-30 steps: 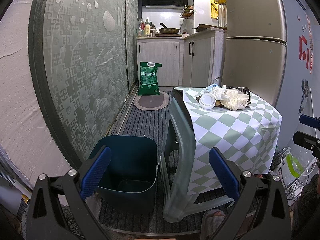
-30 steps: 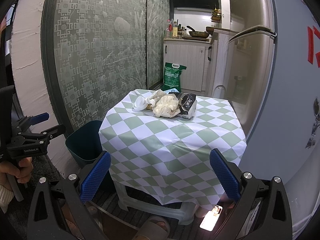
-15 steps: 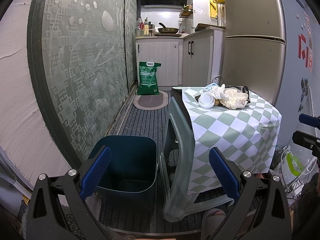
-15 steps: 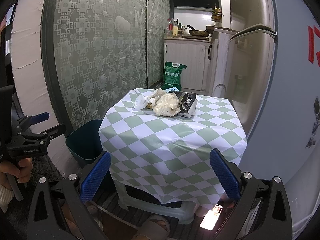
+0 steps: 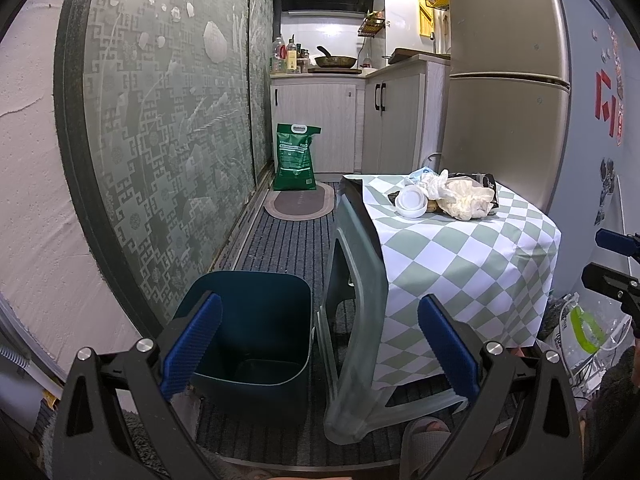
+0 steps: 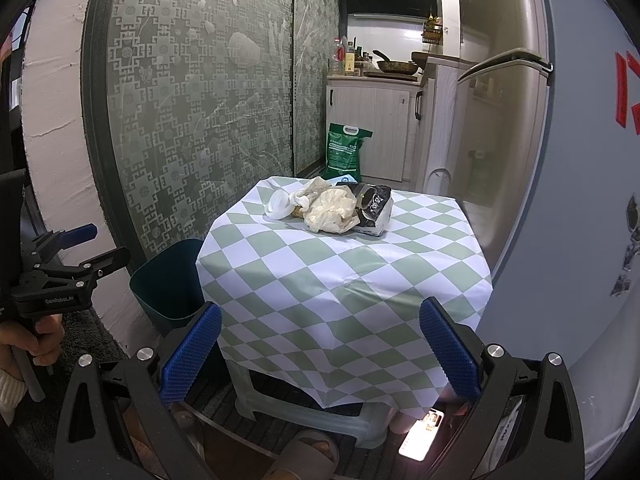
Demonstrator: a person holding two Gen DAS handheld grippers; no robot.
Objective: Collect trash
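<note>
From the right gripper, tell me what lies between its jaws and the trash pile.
Only bare checkered tablecloth lies between the right gripper and the trash pile, shown in the right wrist view.

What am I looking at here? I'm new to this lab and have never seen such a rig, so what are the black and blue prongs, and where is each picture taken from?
No robot arm: a person holds a two-finger gripper in each hand, and a fisheye camera on each looks forward along its fingers. The prongs at the bottom of each picture are those fingers. The left gripper looks over a dark bin on the floor beside a small table with a checked cloth. The right gripper faces the table from the front. On the cloth lies trash: a white lid, crumpled plastic and a dark packet. Both grippers are open and hold nothing.
</note>
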